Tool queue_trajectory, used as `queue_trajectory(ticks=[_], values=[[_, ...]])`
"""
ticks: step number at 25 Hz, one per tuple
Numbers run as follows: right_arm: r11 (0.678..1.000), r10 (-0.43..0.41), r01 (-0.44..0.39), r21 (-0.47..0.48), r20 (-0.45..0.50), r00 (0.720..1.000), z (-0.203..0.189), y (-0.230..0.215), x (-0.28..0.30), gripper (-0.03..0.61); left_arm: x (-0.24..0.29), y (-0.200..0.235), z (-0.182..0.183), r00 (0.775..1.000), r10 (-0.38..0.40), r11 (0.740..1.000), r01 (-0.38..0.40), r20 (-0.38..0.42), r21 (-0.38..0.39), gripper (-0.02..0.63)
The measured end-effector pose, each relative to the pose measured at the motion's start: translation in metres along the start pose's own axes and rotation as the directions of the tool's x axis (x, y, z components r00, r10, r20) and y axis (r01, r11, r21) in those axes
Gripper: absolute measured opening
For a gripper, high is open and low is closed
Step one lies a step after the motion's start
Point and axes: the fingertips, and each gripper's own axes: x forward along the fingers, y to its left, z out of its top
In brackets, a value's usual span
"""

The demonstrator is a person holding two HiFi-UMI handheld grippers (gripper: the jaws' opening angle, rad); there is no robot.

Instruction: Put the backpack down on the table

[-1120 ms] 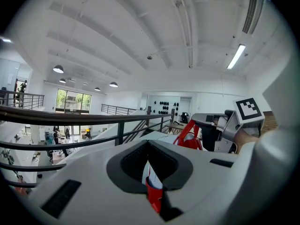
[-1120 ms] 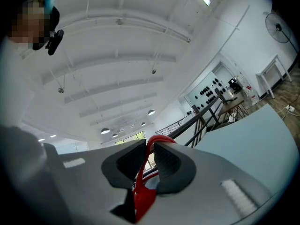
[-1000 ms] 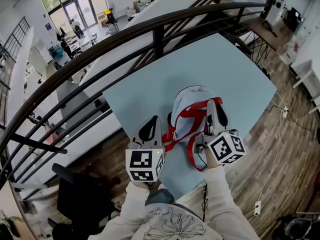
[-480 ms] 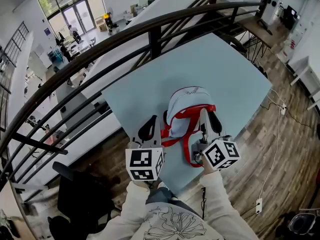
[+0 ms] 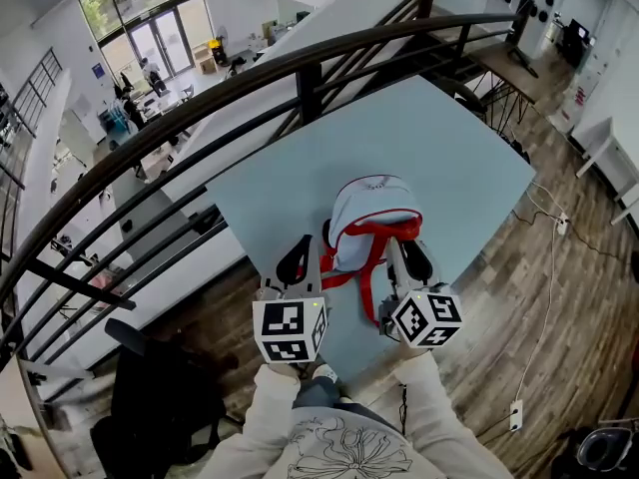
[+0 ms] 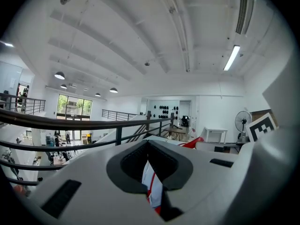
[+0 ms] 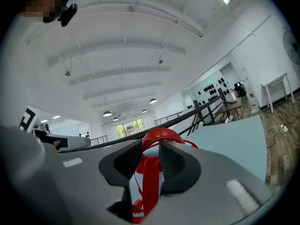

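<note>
The pale blue backpack (image 5: 364, 208) with red straps sat over the near part of the light blue desk (image 5: 449, 158), held between 2 grippers; whether it rested on the desk or hung just above it could not be told. The left gripper (image 5: 303, 252) was at the bag's left side, its jaws closed on a fold of pale, red-edged fabric. The right gripper (image 5: 404, 257) was at the right side, its jaws clamped on a red strap (image 7: 150, 177). A dark railing (image 5: 200, 98) curved beyond the desk's far edge.
</note>
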Motion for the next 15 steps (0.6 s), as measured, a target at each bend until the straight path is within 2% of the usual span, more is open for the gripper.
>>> queue_trajectory(ticks=[4, 8, 15], values=[[0.998, -0.018, 0.016, -0.066, -0.025, 1.0, -0.002, 0.006, -0.013, 0.13, -0.012, -0.003, 0.006, 1.0, 0.012, 1.0, -0.012, 0.016, 0.002, 0.006], [0.996, -0.031, 0.031, -0.082, 0.006, 1.0, 0.006, 0.012, -0.028, 0.13, -0.022, -0.006, 0.012, 0.999, 0.016, 1.0, -0.016, 0.033, 0.001, 0.006], [0.979, -0.017, 0.035, -0.202, 0.092, 0.996, 0.046, 0.032, -0.048, 0.129, -0.037, -0.017, 0.024, 0.998, 0.013, 1.0, -0.013, 0.065, 0.008, 0.006]])
